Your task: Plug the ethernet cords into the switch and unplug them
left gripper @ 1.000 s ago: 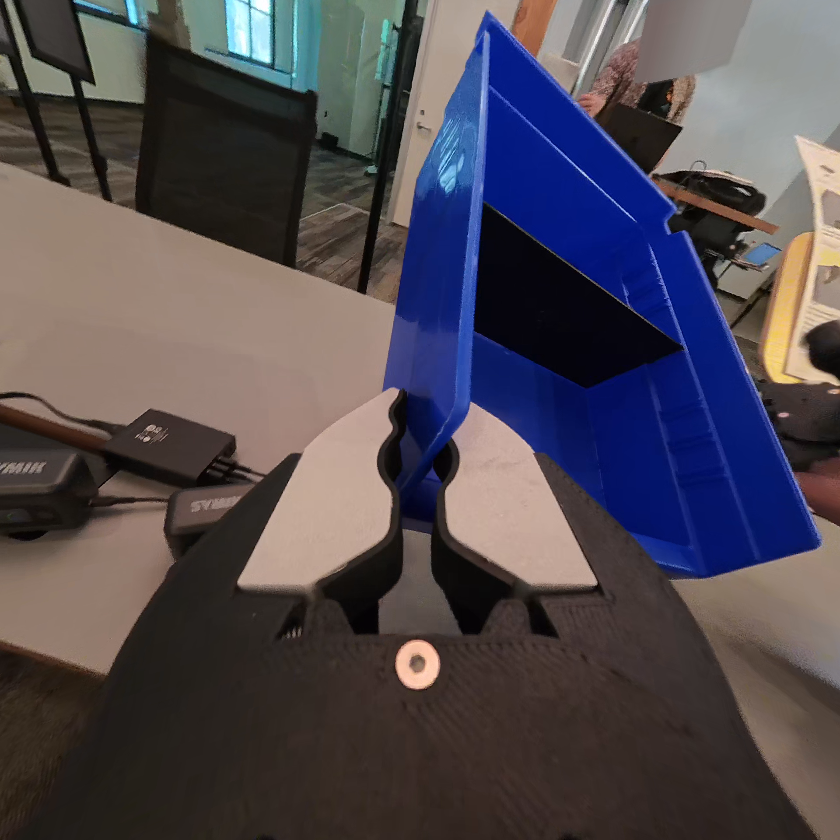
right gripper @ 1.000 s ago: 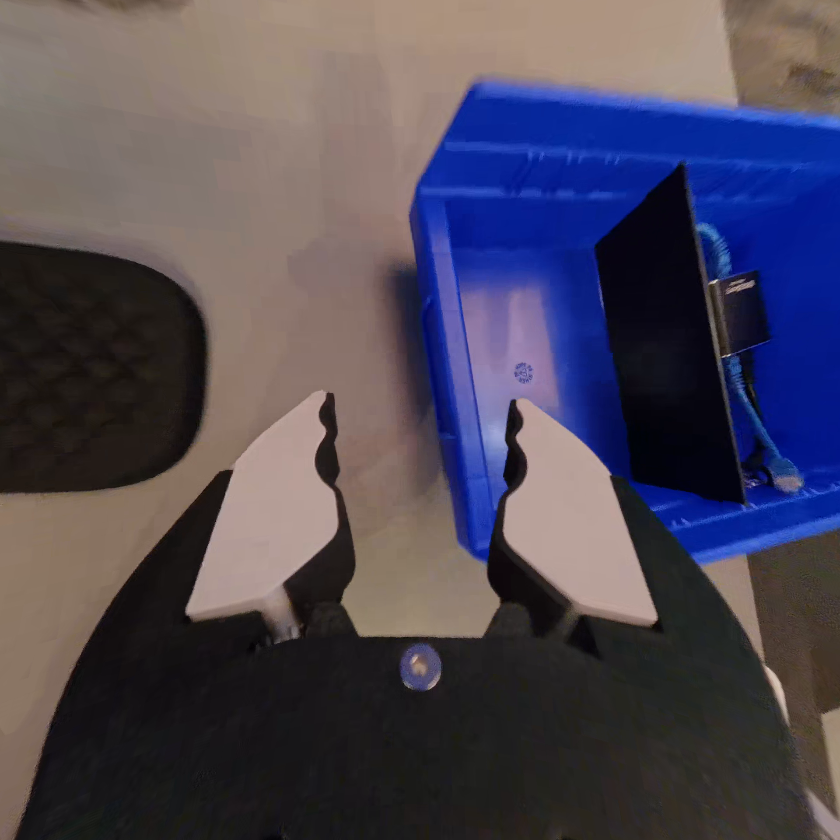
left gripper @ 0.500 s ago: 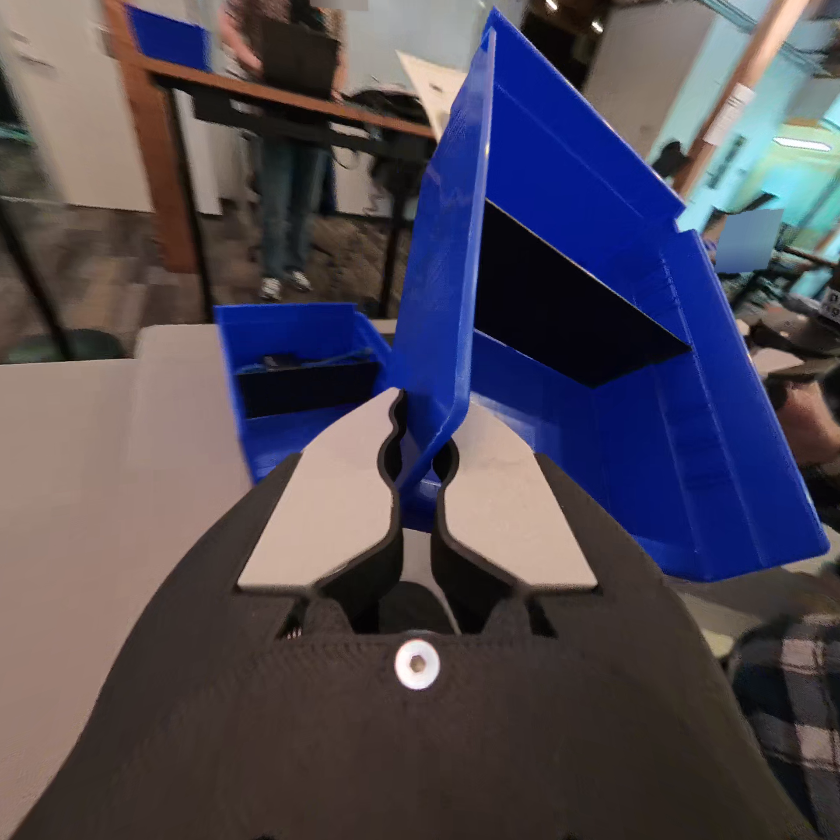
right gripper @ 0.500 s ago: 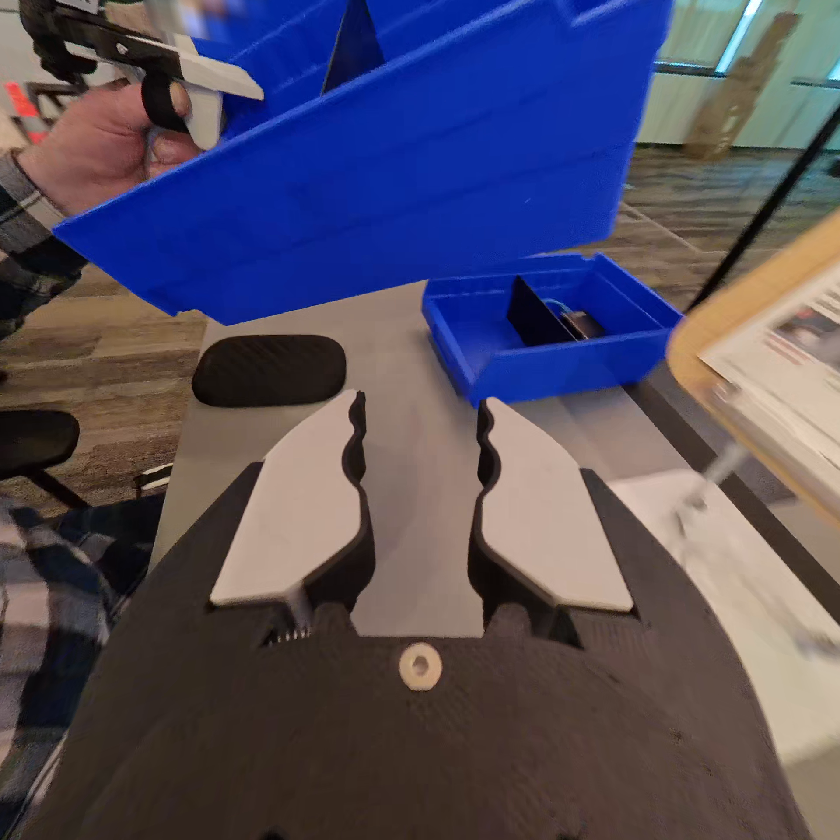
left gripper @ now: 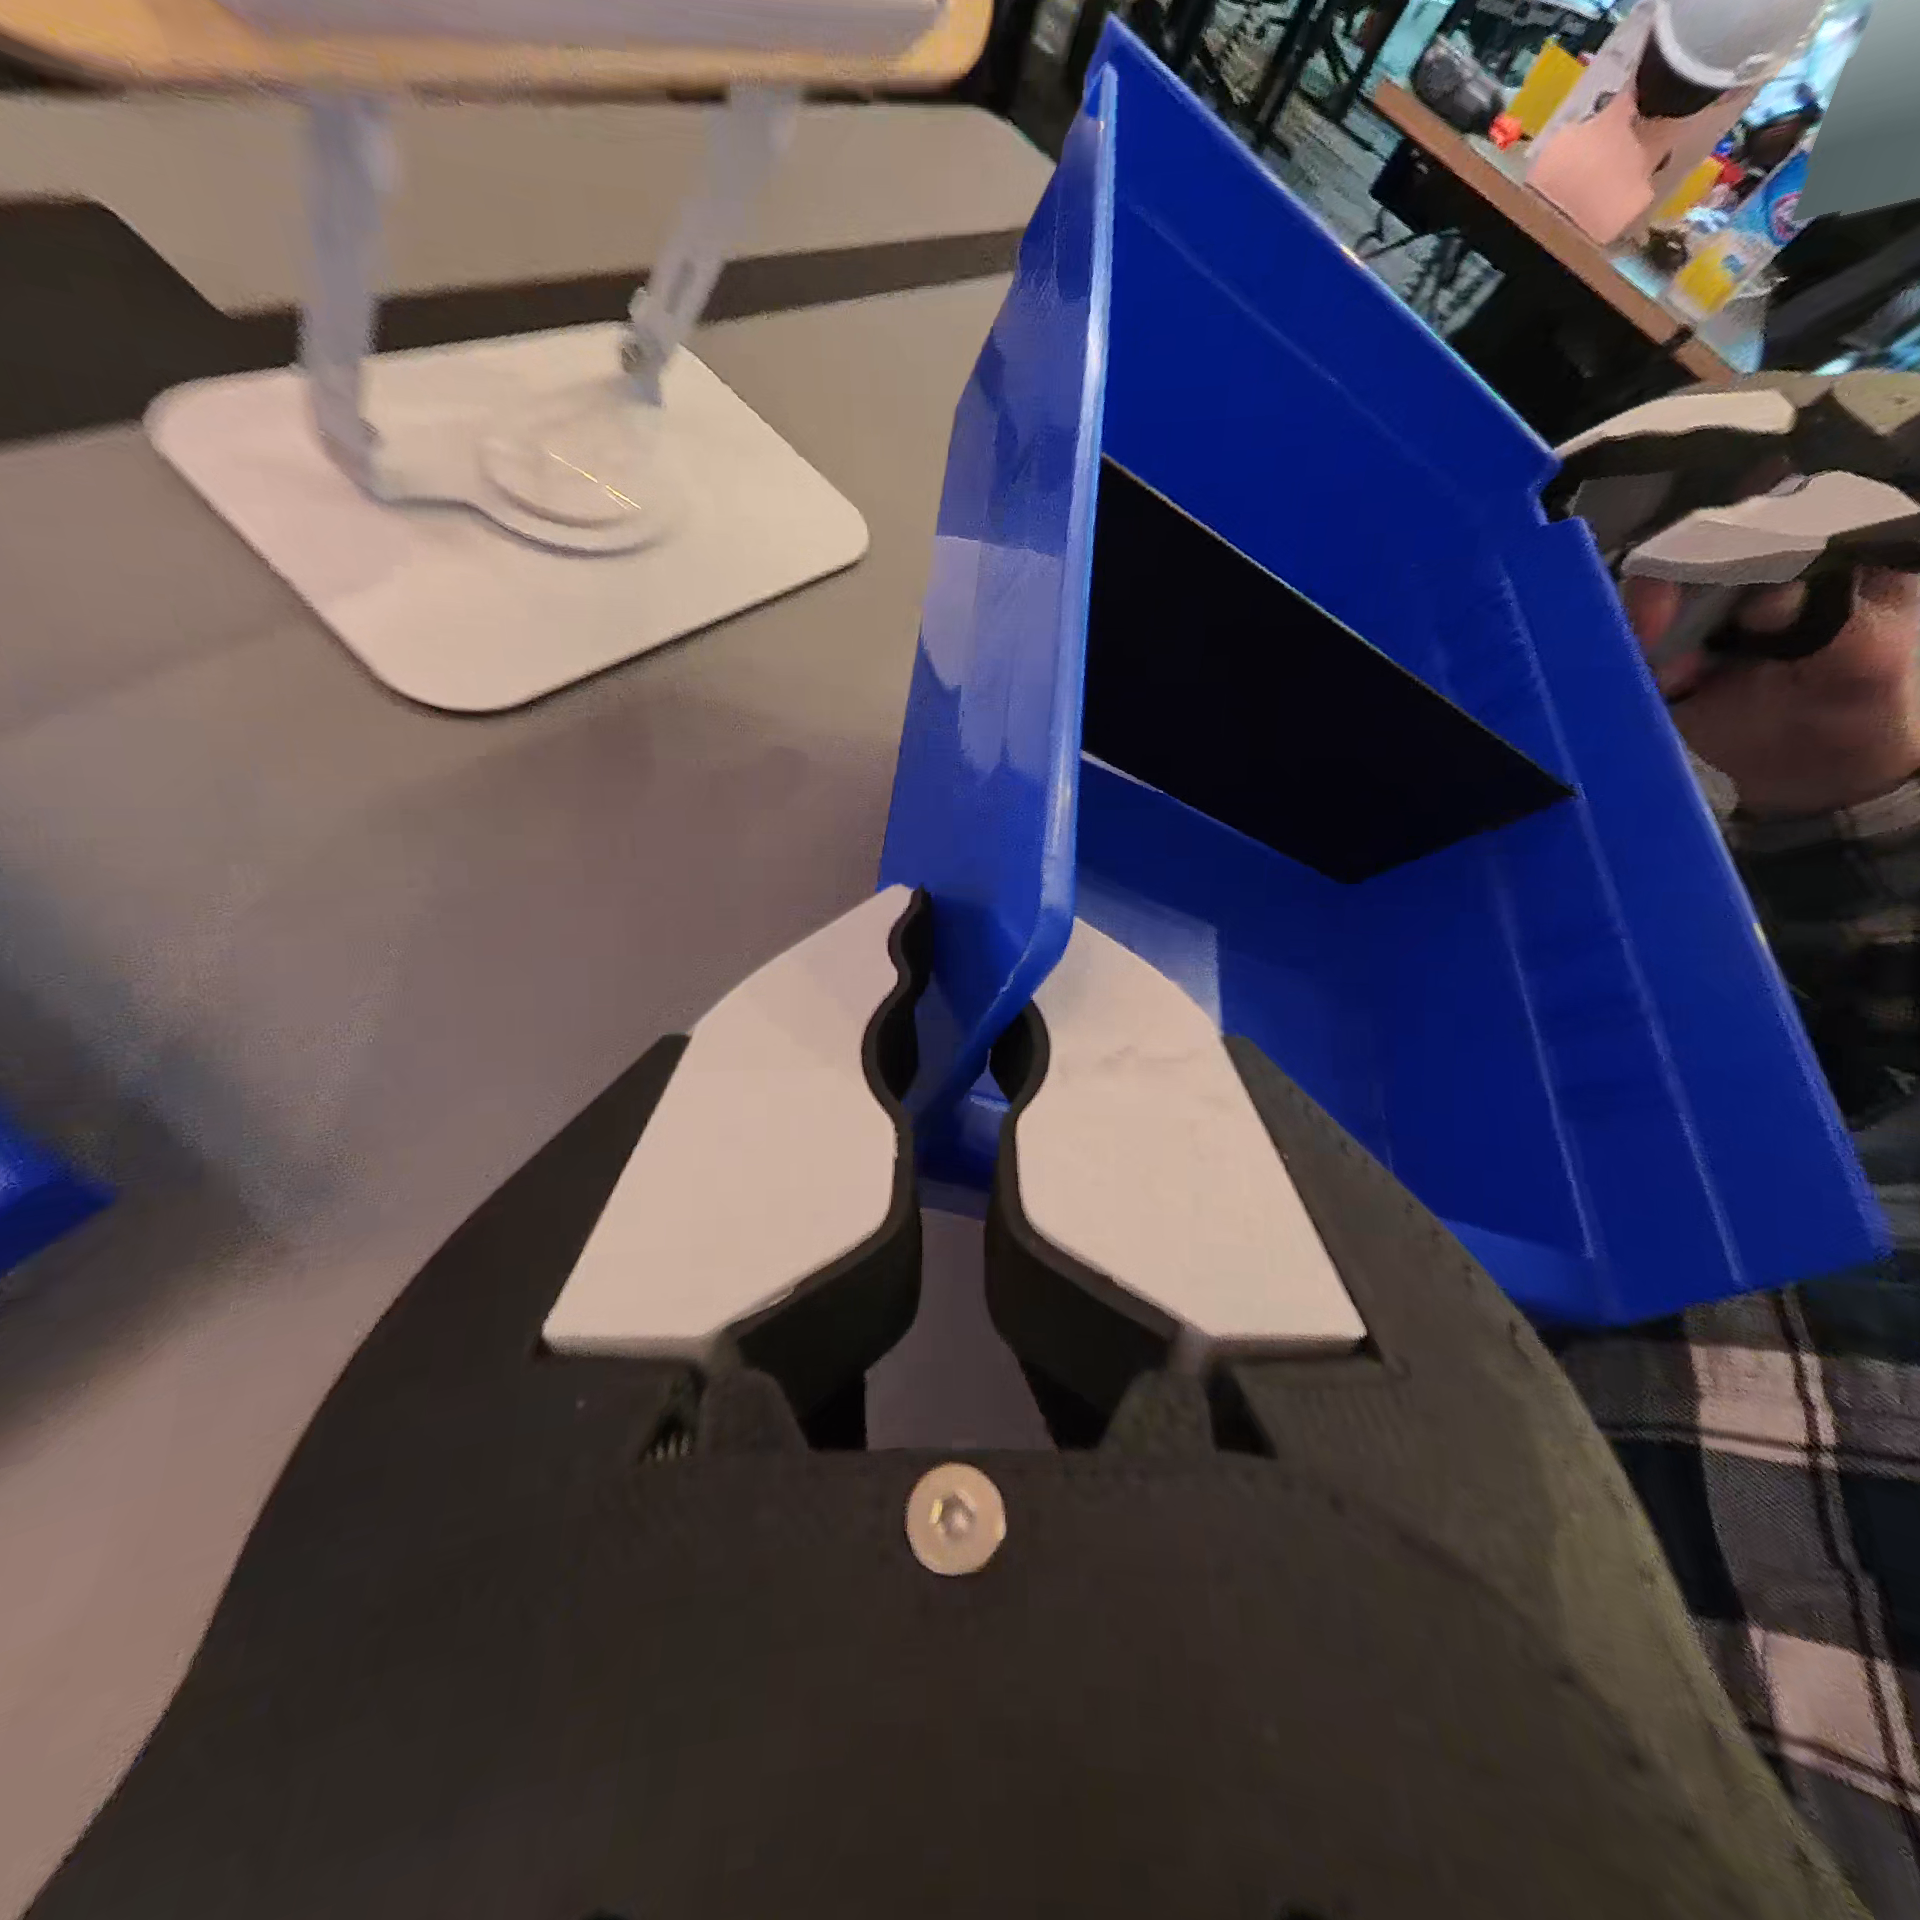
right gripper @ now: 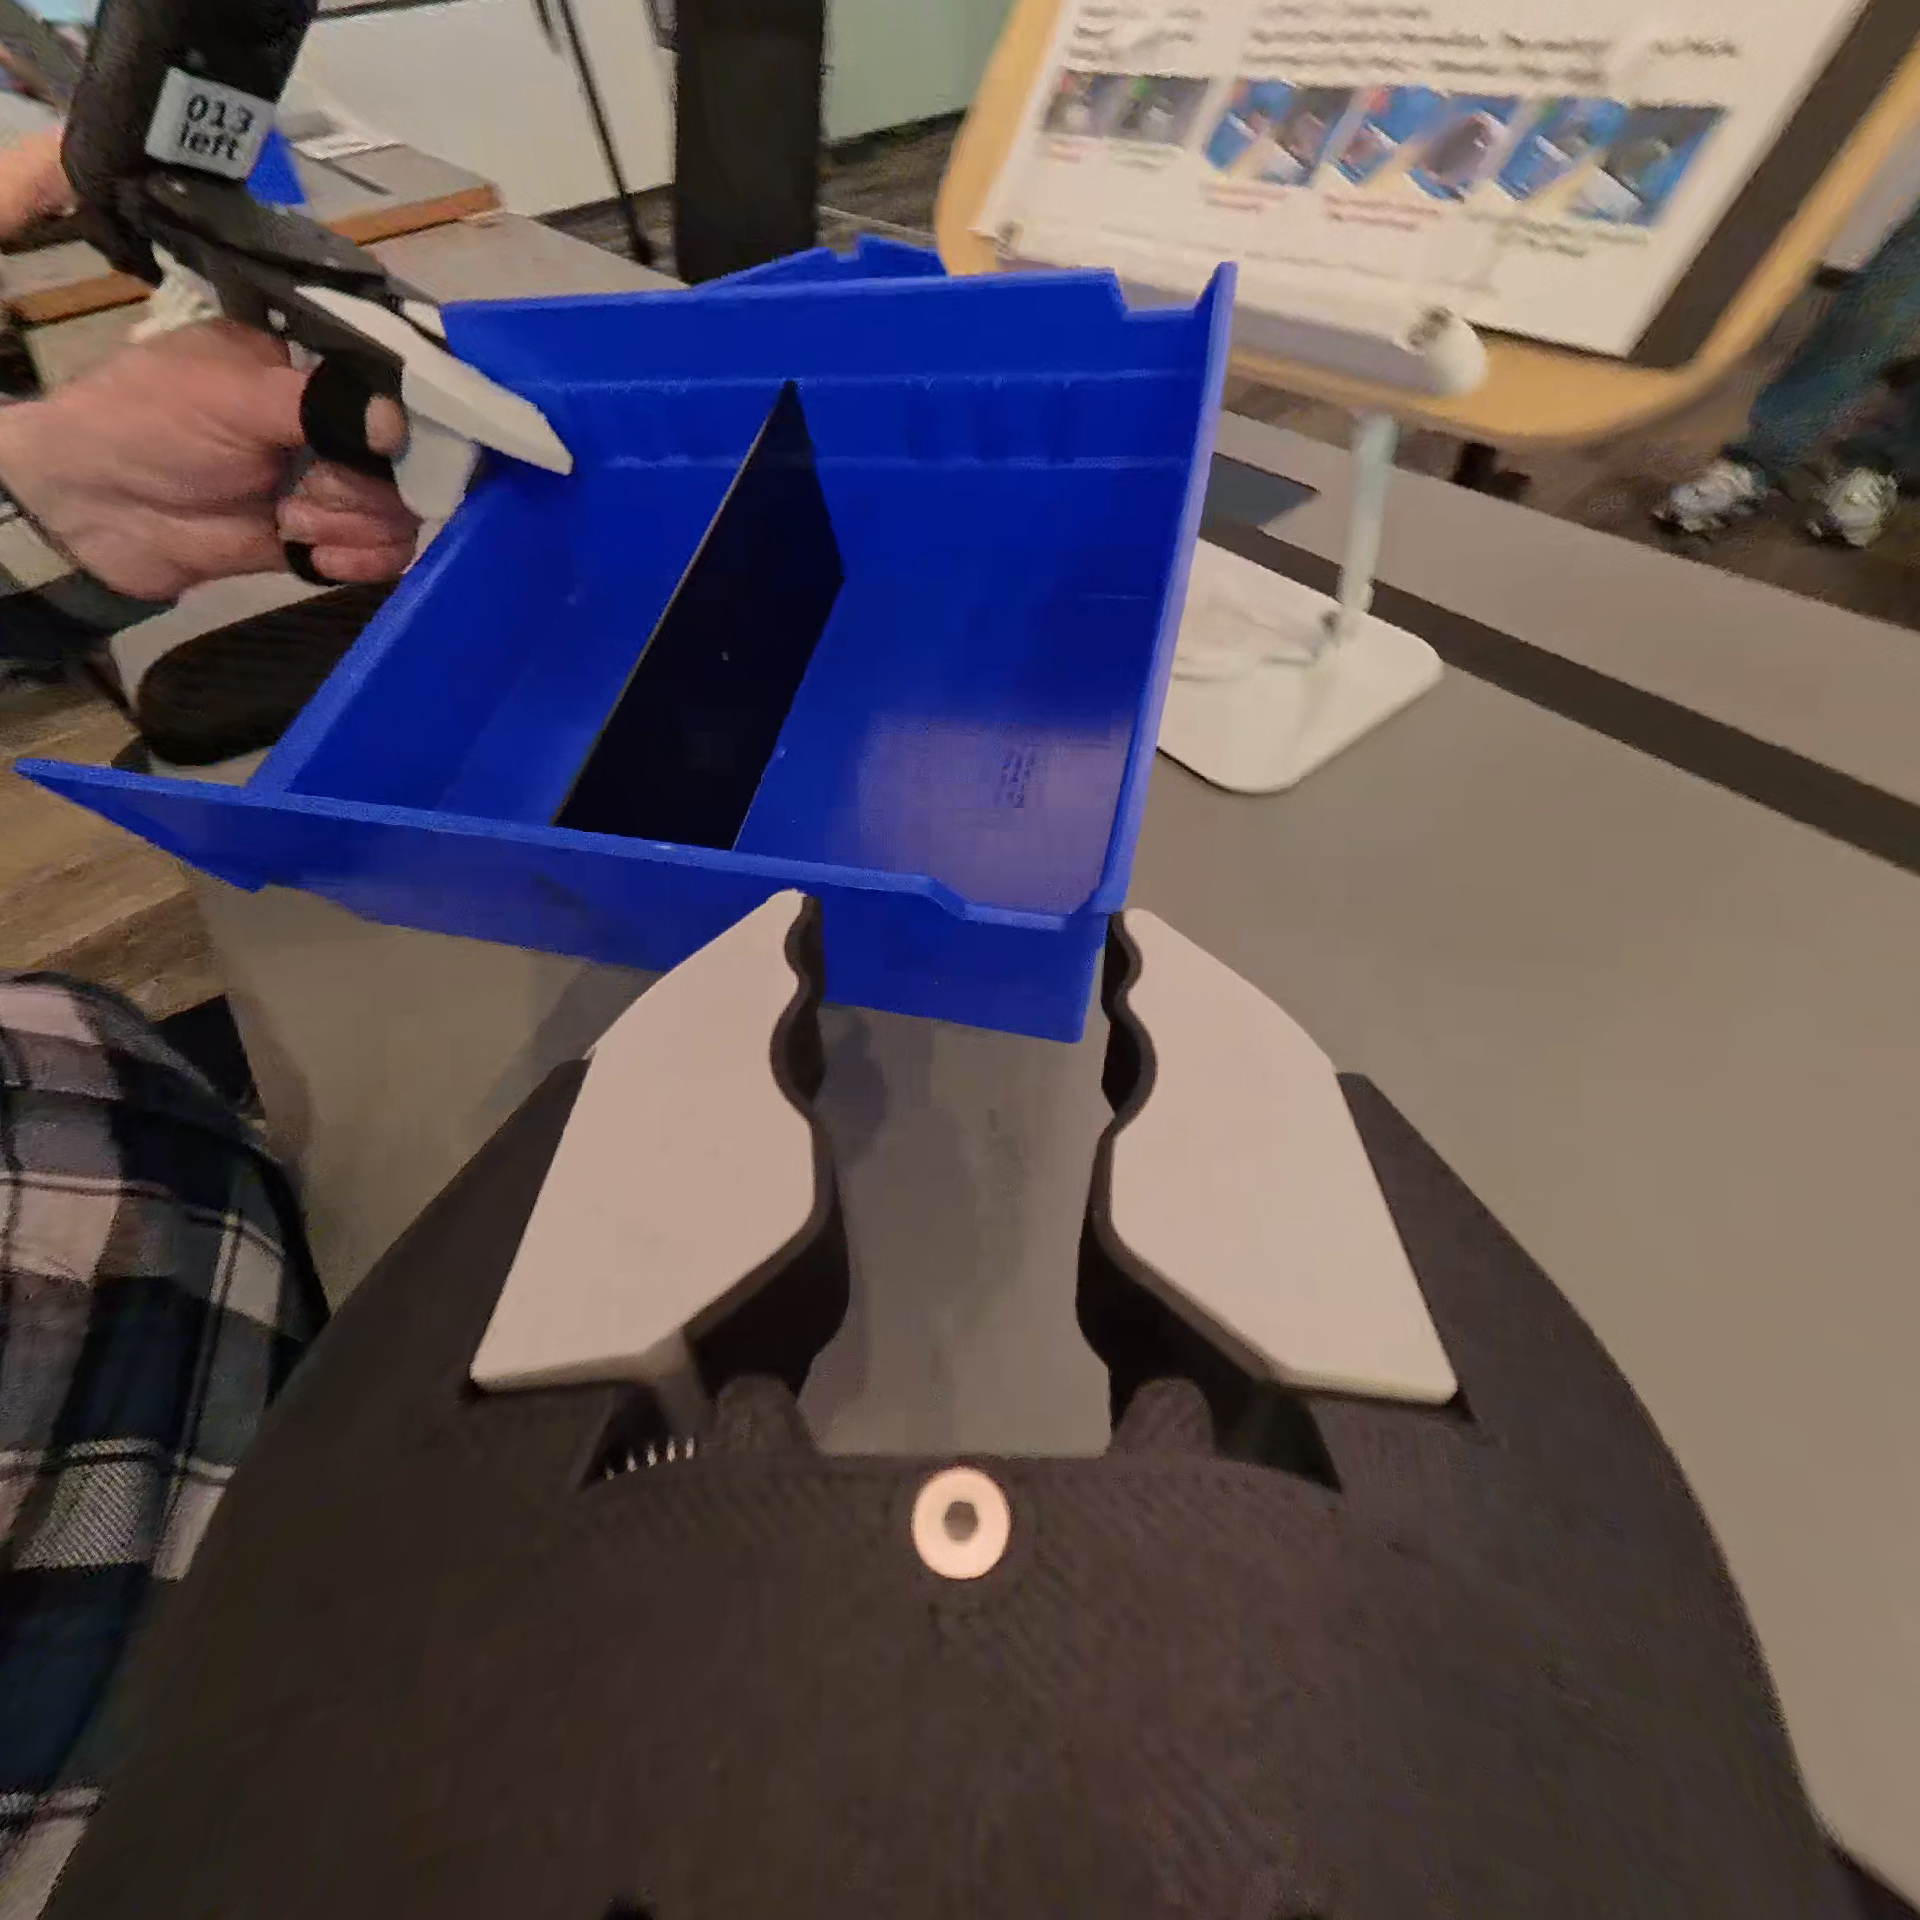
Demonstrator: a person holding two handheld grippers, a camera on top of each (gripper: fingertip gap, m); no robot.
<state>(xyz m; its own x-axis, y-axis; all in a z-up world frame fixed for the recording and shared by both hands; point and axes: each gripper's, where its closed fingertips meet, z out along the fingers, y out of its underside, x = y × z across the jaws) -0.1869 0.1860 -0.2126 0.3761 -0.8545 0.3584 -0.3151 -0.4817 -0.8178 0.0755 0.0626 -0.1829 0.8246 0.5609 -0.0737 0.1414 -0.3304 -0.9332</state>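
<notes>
In the left wrist view, we see our left gripper clenched on the wall of an empty blue bin, its pads pressing on the plastic from both sides; the bin hangs tilted above the grey tabletop, a black divider splitting it into two bare compartments; a white stand rests on the tabletop beyond, and the right gripper shows near the bin's far rim, with a plaid sleeve below.

In the right wrist view, we see our right gripper released, its fingers spread just short of the bin's near corner and pressing on nothing; across the bin the left gripper bites the far wall, held by a hand; a board with printed pictures stands on the white stand behind.

No ethernet cords and no switch show in either view, so we cannot tell where they lie; we judge the task barely begun: we are only handling an empty bin, and every plugging and unplugging is left to do.
</notes>
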